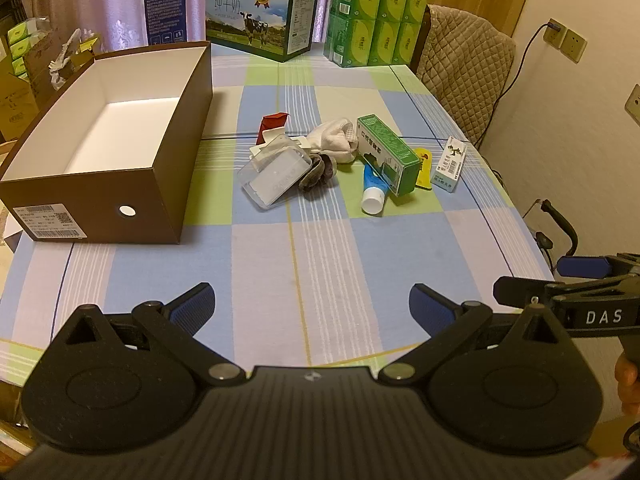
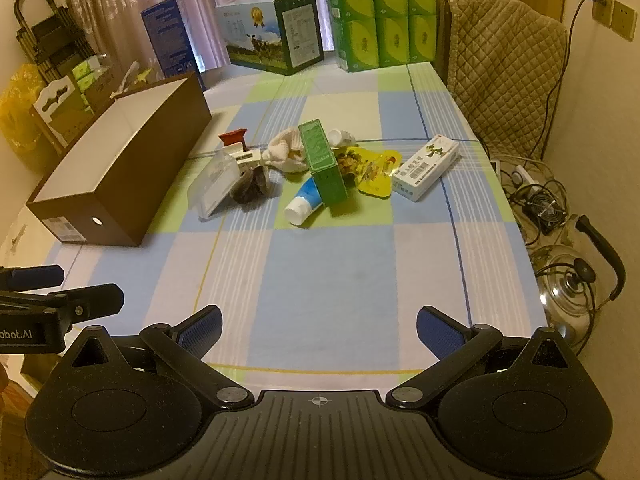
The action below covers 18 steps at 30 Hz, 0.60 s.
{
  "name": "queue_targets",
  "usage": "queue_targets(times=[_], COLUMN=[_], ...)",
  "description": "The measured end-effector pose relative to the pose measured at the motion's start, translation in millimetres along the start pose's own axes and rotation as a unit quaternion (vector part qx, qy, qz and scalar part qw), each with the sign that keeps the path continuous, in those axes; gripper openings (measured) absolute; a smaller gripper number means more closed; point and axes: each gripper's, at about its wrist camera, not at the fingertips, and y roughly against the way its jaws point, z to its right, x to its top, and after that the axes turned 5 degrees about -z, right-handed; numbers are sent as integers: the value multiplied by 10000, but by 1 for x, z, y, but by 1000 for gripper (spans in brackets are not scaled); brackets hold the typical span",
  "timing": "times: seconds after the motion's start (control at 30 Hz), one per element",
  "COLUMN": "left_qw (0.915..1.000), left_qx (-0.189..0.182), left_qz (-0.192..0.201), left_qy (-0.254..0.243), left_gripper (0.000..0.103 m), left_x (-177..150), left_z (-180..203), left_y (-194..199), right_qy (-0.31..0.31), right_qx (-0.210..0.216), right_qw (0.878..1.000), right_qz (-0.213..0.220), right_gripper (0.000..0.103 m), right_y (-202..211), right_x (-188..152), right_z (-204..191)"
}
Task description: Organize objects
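Observation:
A heap of small items lies mid-table: a green carton (image 1: 387,153) (image 2: 322,160), a blue tube with a white cap (image 1: 374,190) (image 2: 304,202), a white medicine box (image 1: 451,164) (image 2: 425,167), a yellow pouch (image 2: 374,172), a clear plastic case (image 1: 275,178) (image 2: 212,186), a white sock (image 1: 336,140) and a dark hair tie (image 1: 318,172). An open brown shoebox (image 1: 108,120) (image 2: 120,160) stands empty at the left. My left gripper (image 1: 312,308) and right gripper (image 2: 319,330) hover open over the near table, holding nothing.
A checked cloth (image 1: 320,260) covers the table. At the far edge stand a milk carton (image 1: 260,16), a blue box (image 1: 165,0) and green tissue packs (image 1: 376,20). A quilted chair (image 2: 500,60) is at the right, a kettle (image 2: 568,292) and cables on the floor.

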Motion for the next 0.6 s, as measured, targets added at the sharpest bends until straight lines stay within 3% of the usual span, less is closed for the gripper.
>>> queue_targets(times=[0.6], left_qw=[9998], left_qx=[-97], left_qz=[-92], left_qy=[-111], left_gripper=[102], left_x=[1], left_z=[-14], left_y=[-2], right_qy=[-102], right_qx=[-143], right_qw=[9998], right_qz=[-115], right_gripper=[101], right_y=[-2], right_x=[-6], right_z=[-18])
